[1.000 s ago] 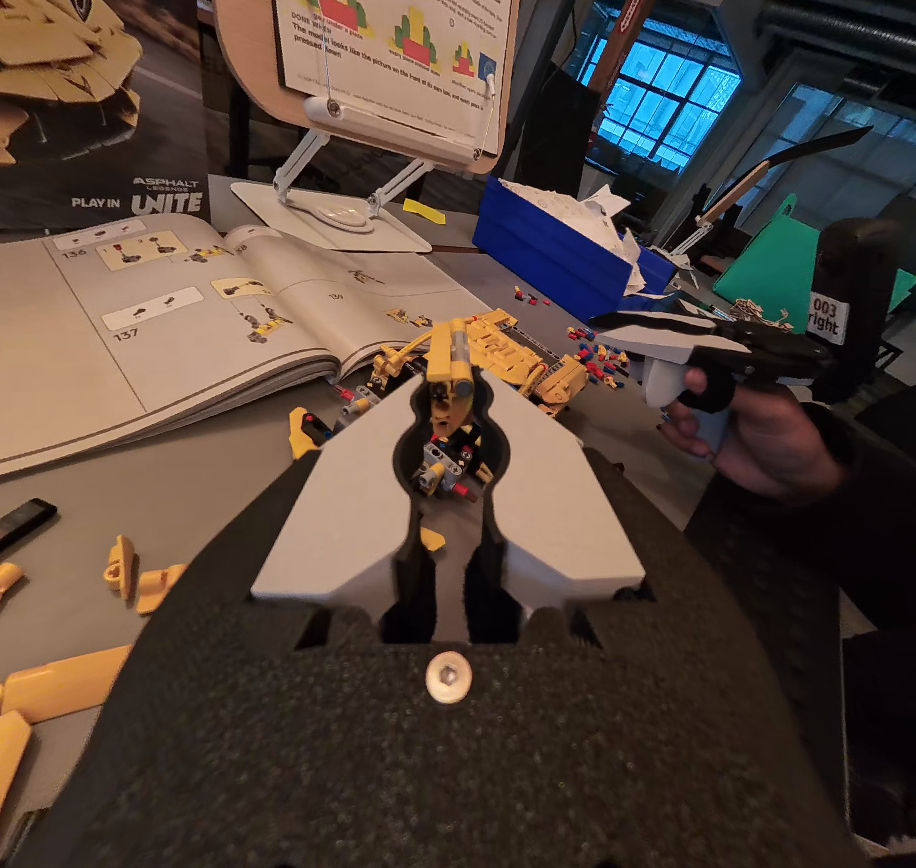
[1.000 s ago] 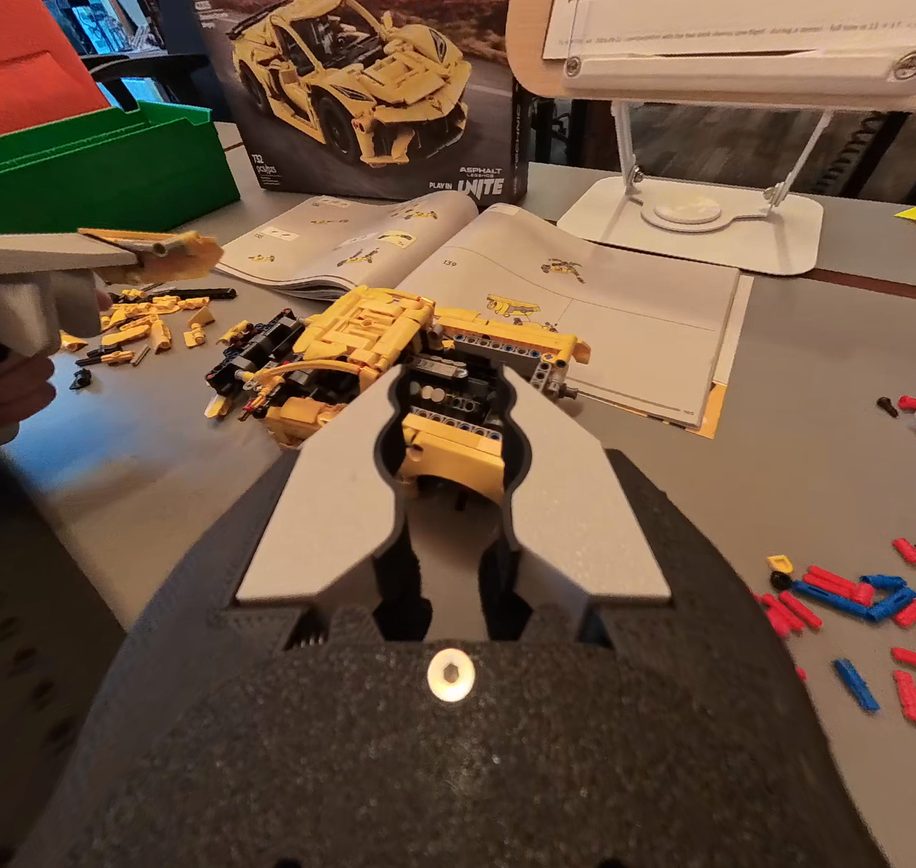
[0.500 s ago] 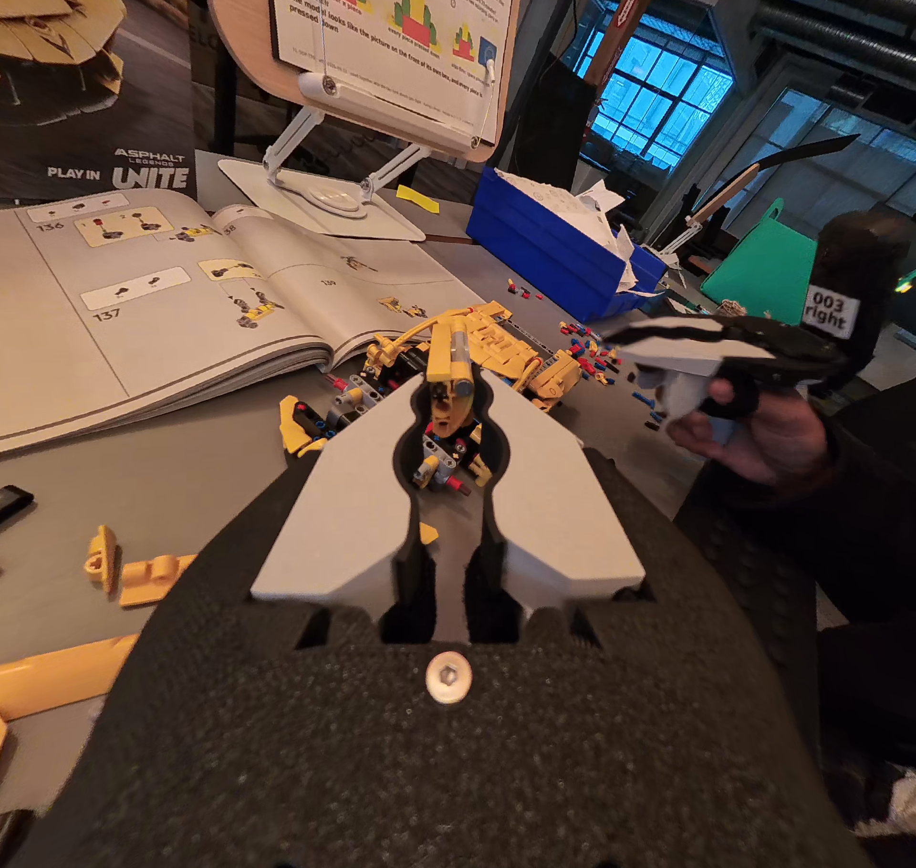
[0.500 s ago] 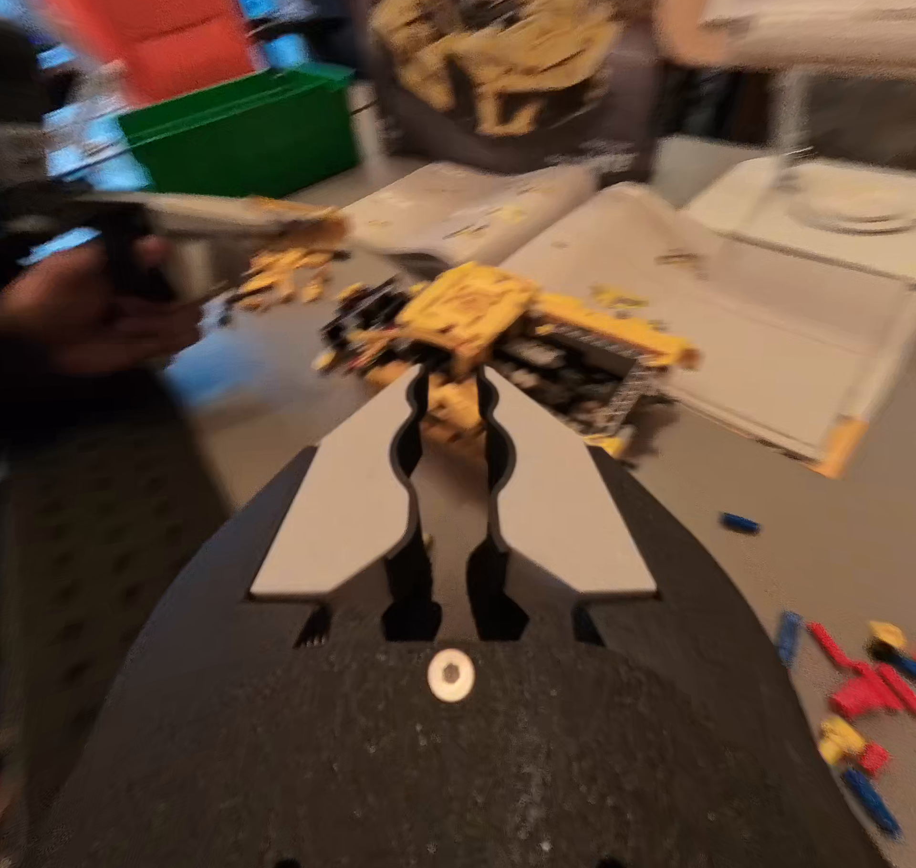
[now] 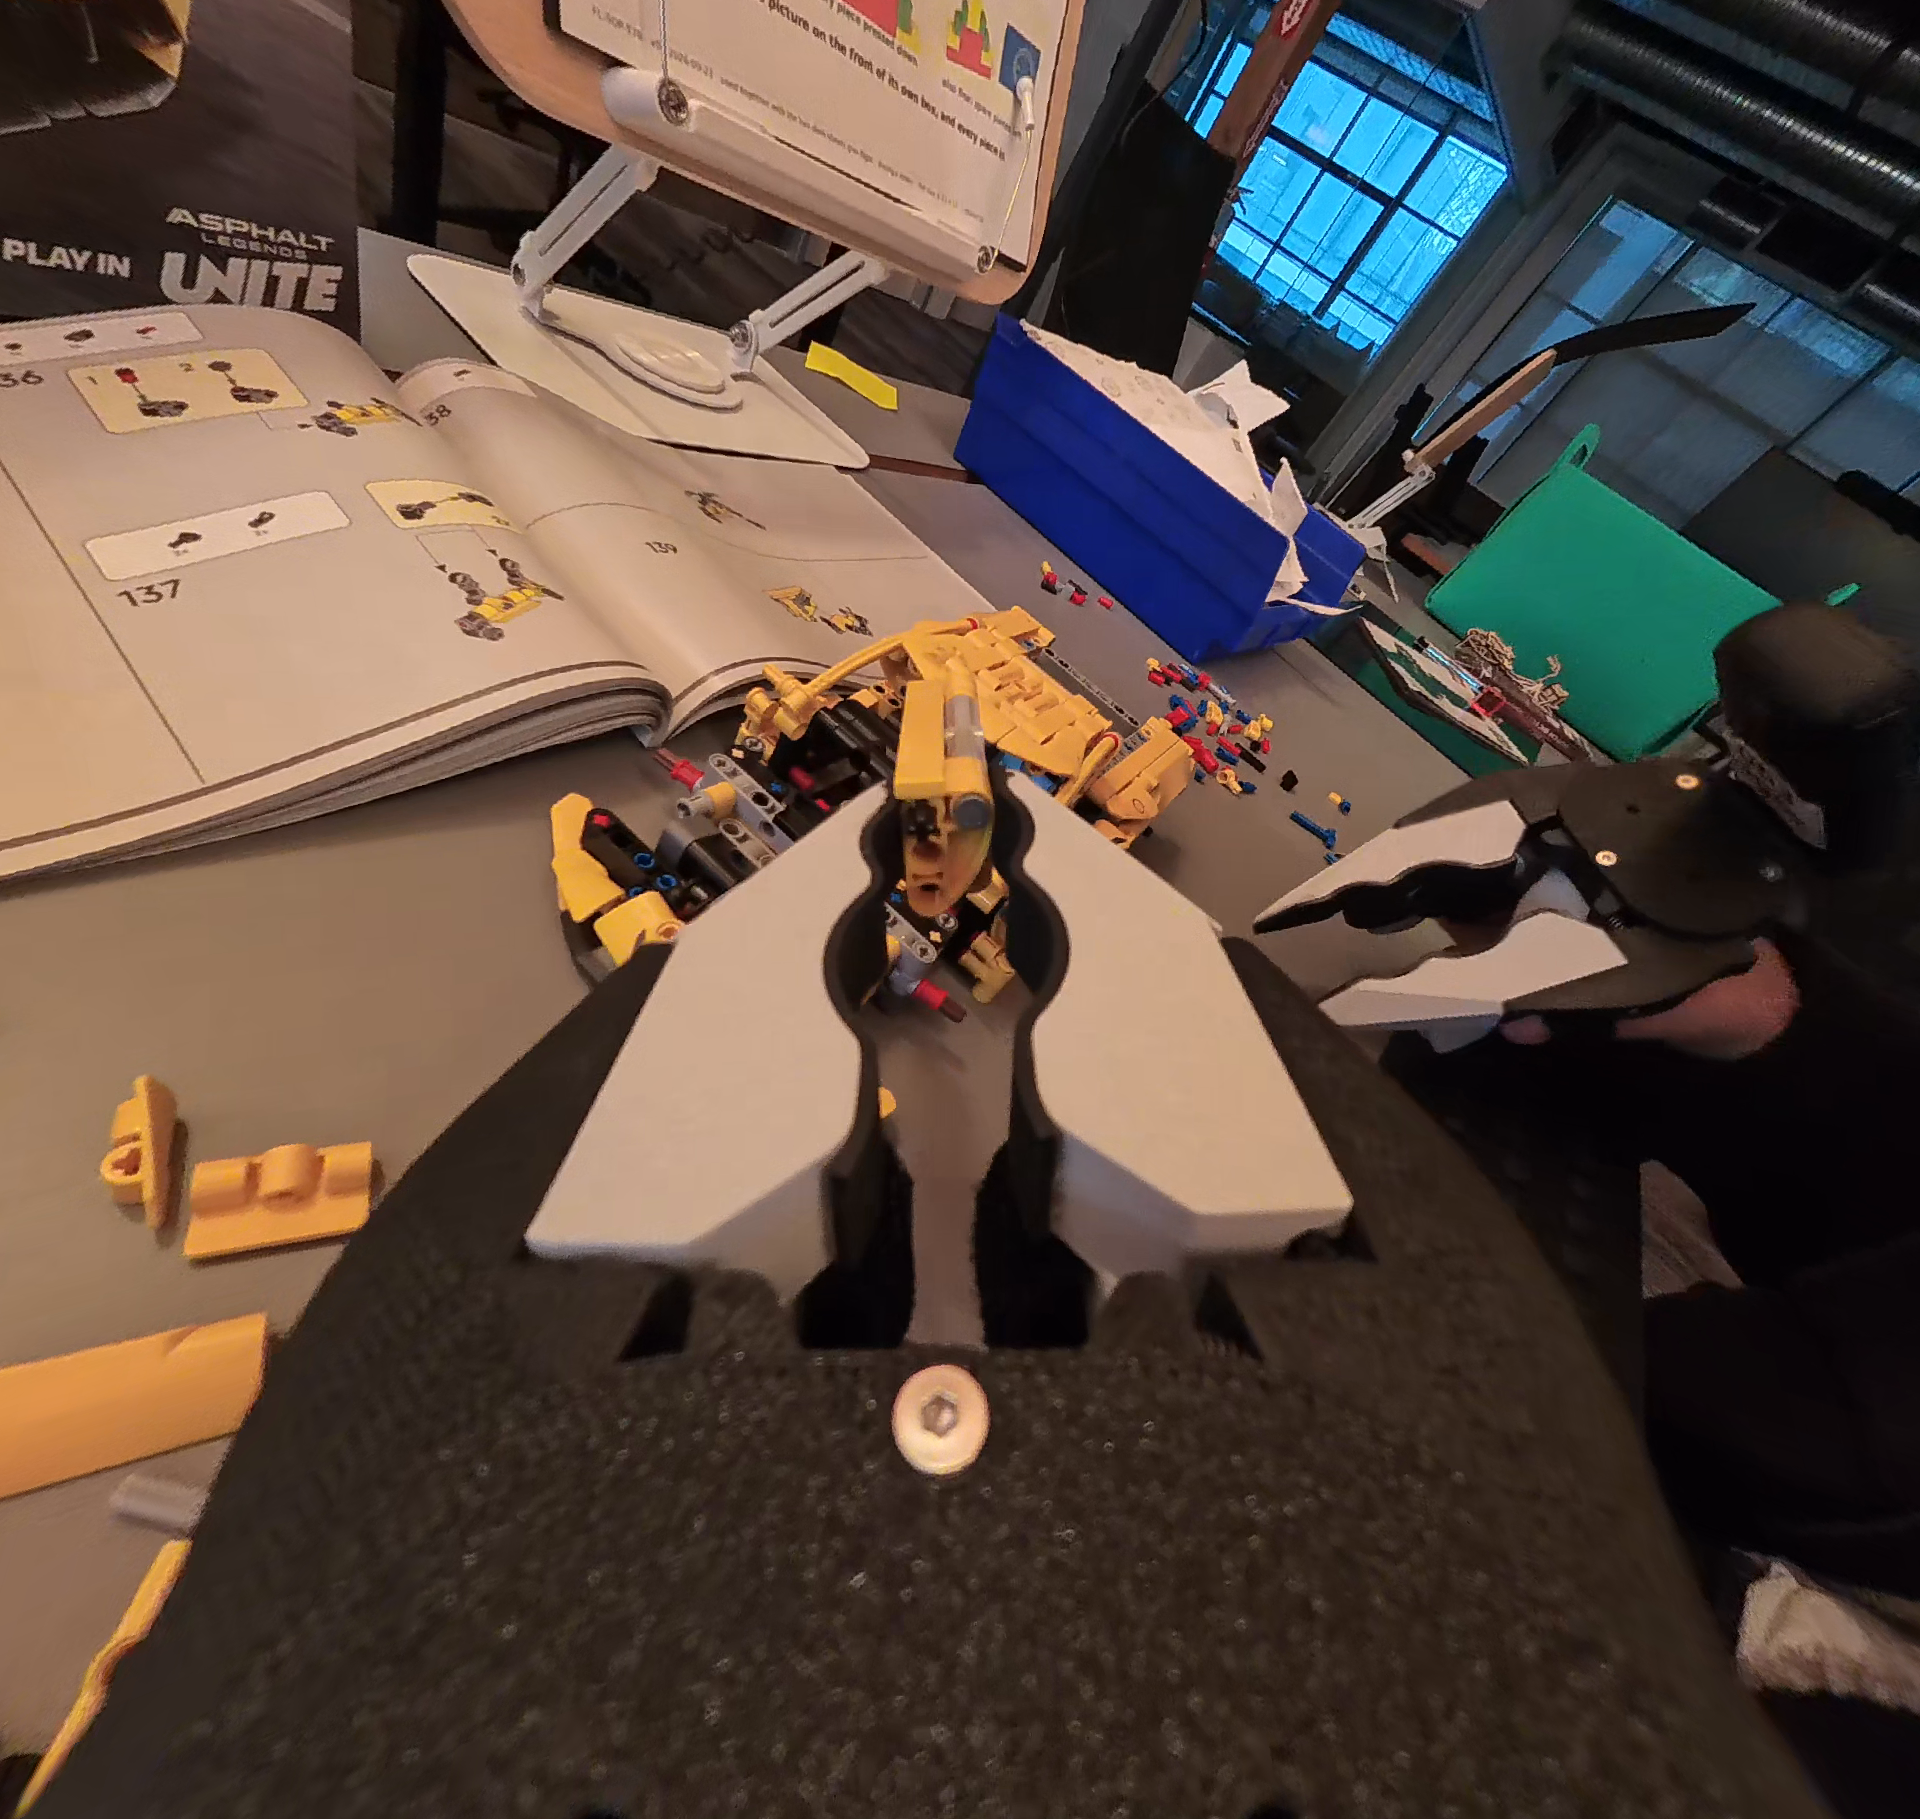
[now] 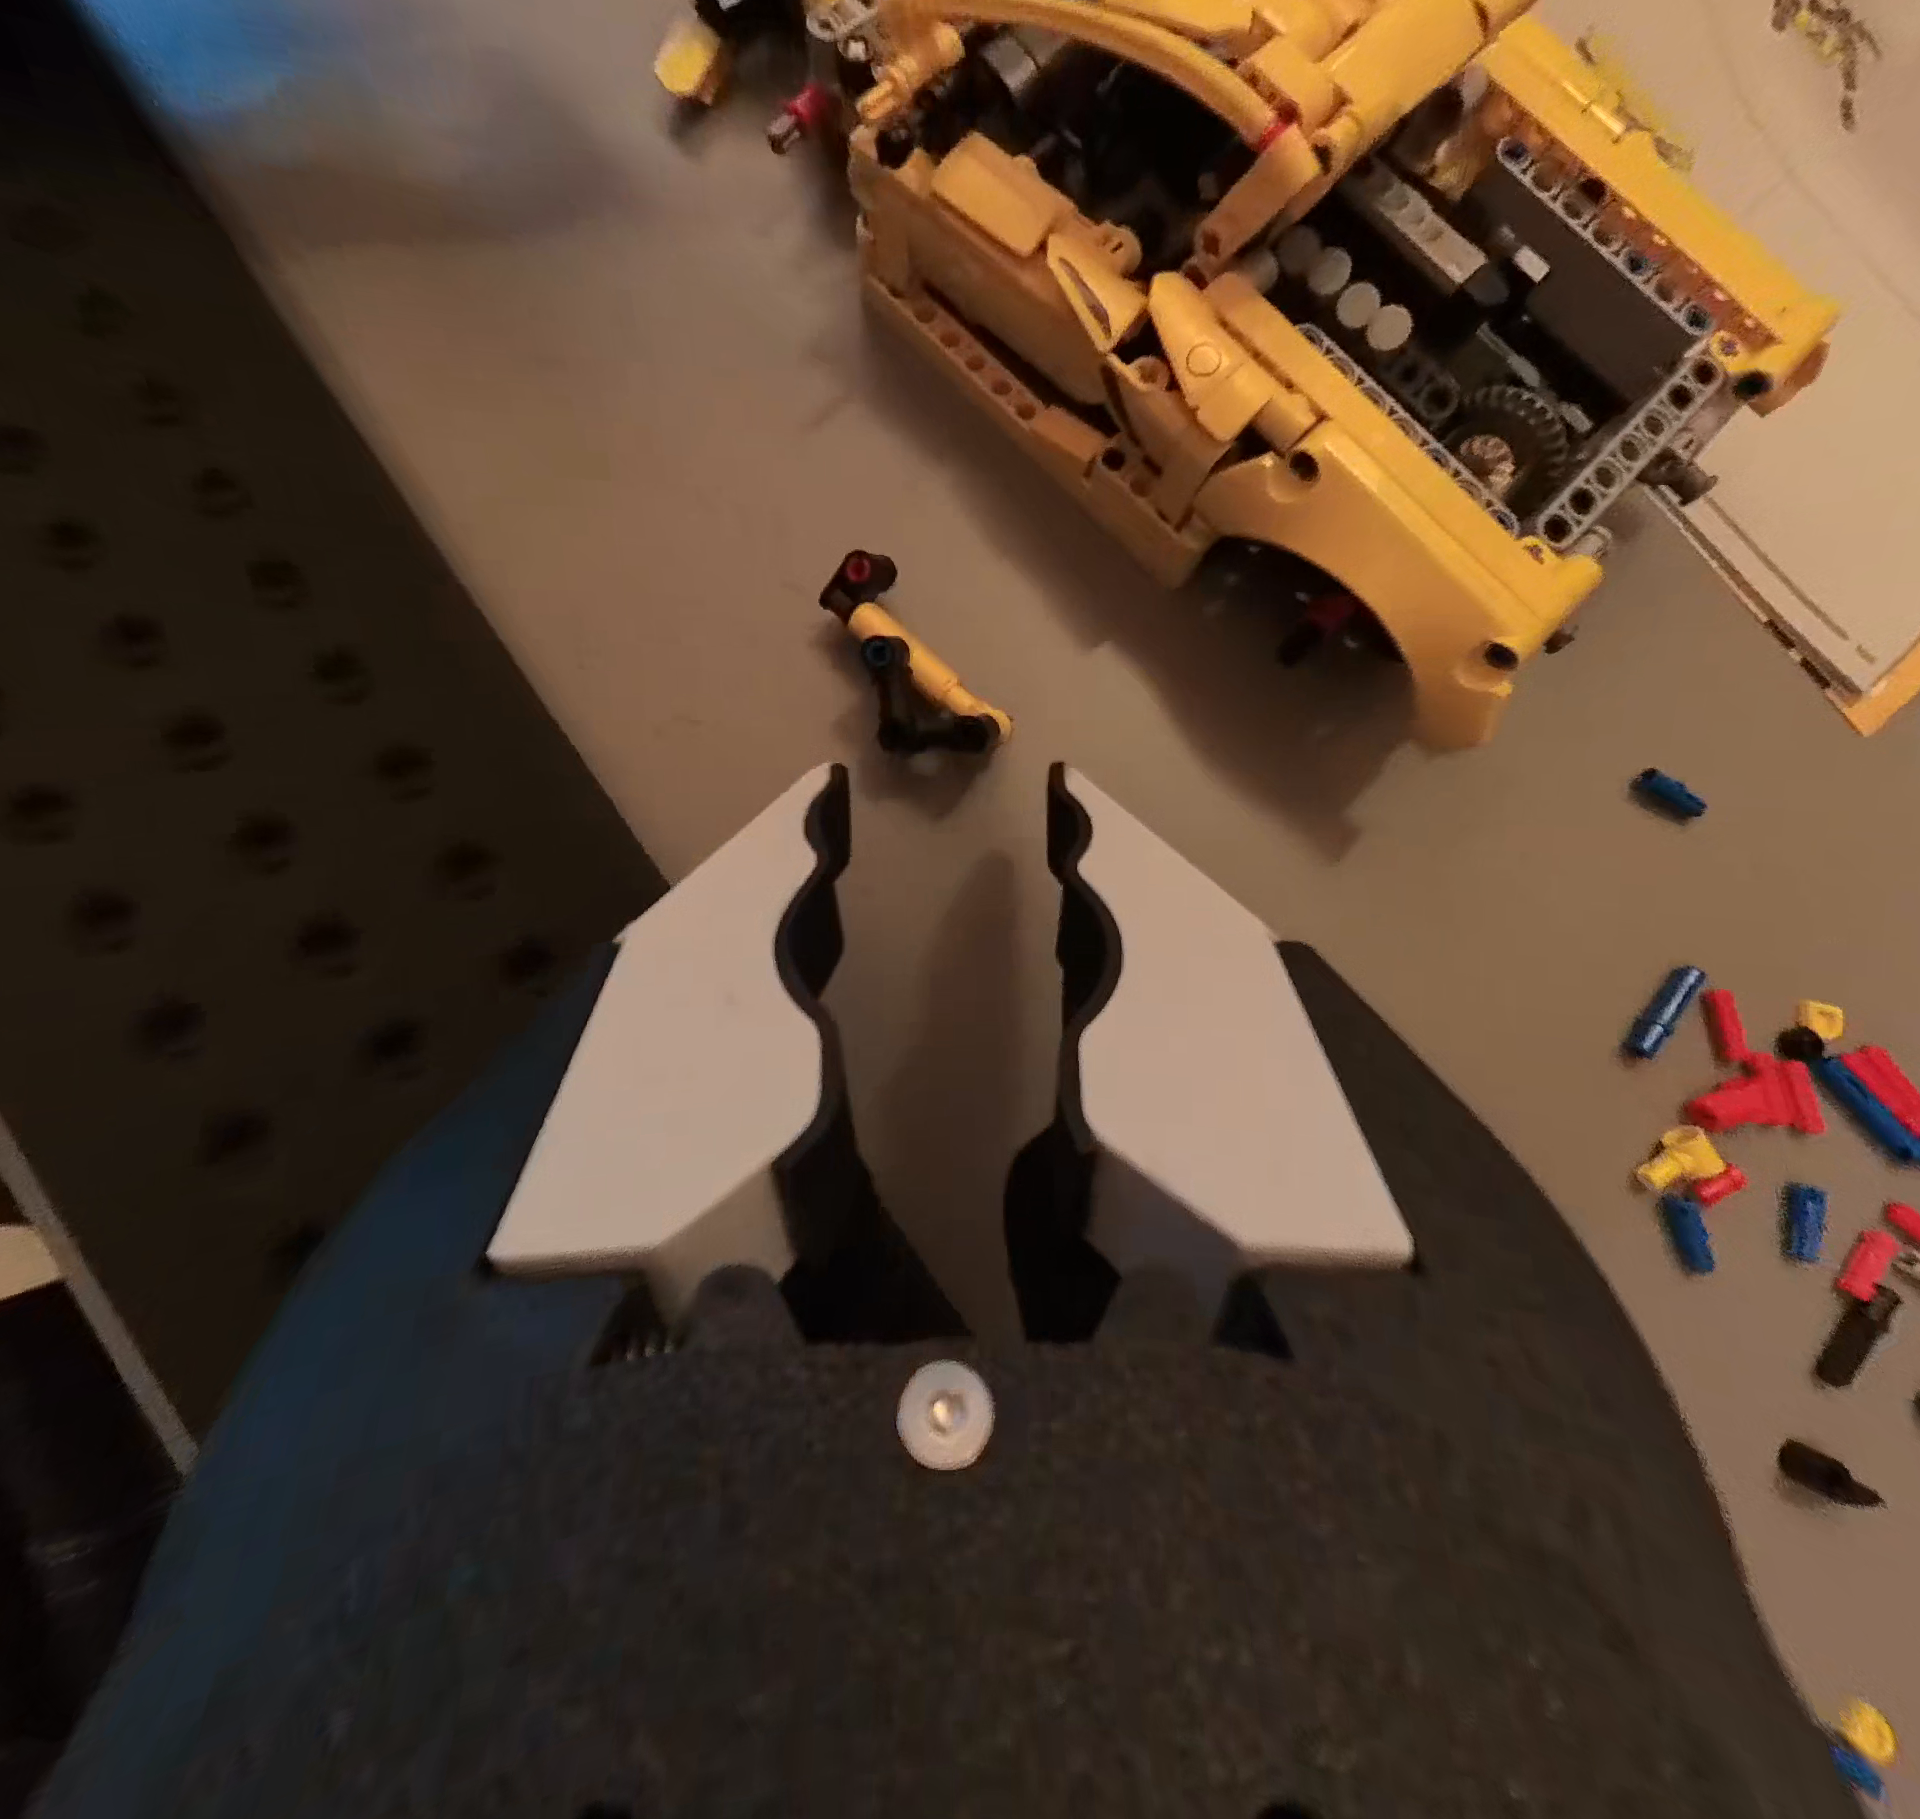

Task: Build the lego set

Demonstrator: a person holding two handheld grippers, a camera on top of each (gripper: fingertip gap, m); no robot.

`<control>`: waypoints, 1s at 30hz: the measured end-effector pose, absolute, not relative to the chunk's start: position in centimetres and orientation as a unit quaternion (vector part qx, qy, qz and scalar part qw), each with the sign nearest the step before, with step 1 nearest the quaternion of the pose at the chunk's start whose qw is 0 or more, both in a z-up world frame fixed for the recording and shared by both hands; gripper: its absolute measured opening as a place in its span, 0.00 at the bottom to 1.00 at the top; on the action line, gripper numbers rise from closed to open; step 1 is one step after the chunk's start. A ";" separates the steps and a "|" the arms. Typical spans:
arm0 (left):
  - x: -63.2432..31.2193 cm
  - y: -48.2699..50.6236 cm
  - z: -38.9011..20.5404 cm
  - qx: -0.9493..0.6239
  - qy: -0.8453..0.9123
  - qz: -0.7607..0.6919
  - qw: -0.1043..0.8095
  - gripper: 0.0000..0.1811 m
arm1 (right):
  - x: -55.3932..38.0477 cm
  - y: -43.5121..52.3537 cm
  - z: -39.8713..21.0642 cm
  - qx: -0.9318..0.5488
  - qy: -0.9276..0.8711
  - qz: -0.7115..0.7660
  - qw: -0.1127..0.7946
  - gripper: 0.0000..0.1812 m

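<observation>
The left gripper (image 5: 948, 813) is clamped on a small yellow sub-assembly (image 5: 940, 782), a yellow piece with a grey rod along its top, held up between the fingertips above the desk (image 5: 312, 980). Just beyond it stands the partly built yellow car (image 5: 997, 720), its black and grey frame exposed at the near end. The car sits at the edge of the open instruction booklet (image 5: 312, 564). Loose yellow panels (image 5: 275, 1198) lie on the desk to the left of the gripper. Behind the booklet are the set's box (image 5: 177, 107) and a white stand (image 5: 644, 367) carrying a printed sheet, and farther right a blue bin (image 5: 1132, 512) holds crumpled paper.

The right gripper (image 6: 948, 782) hangs over the desk (image 6: 520, 419) with its jaws apart and nothing between them. Just ahead of its fingertips lies a small yellow and black linkage piece (image 6: 914, 668), flat on the desk and apart from the car (image 6: 1299, 294). The car stands beyond it, near a corner of the booklet (image 6: 1808, 574). Small red, blue and yellow pins (image 6: 1787, 1125) are scattered on the desk to the right of the gripper. In the left wrist view the right gripper (image 5: 1299, 959) shows off to the right, held in a hand (image 5: 1673, 1011).
</observation>
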State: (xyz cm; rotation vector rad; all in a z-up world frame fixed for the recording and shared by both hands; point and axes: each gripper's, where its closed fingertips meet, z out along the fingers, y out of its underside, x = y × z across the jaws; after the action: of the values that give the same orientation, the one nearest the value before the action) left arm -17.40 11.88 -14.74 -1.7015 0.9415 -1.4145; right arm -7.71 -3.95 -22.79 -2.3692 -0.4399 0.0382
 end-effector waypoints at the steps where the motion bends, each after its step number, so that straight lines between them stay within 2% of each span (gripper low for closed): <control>1: -17.4 11.9 -14.7 -0.660 0.365 -0.549 0.359 0.09 | -7.7 -4.0 -23.0 -0.920 -0.169 0.001 0.355 0.21; 17: -17.3 11.7 -15.1 -0.666 0.358 -0.558 0.342 0.09 | -8.3 -3.6 -23.2 -0.923 -0.122 0.007 0.366 0.24; 30: -17.3 11.7 -15.2 -0.668 0.356 -0.561 0.335 0.08 | -8.1 -2.9 -23.4 -0.923 -0.120 -0.019 0.364 0.22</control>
State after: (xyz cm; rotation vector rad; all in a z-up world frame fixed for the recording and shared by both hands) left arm -17.29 11.72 -15.19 -1.7426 0.9295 -1.4639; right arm -8.05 -2.91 -23.43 -2.3762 -0.3084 -0.0494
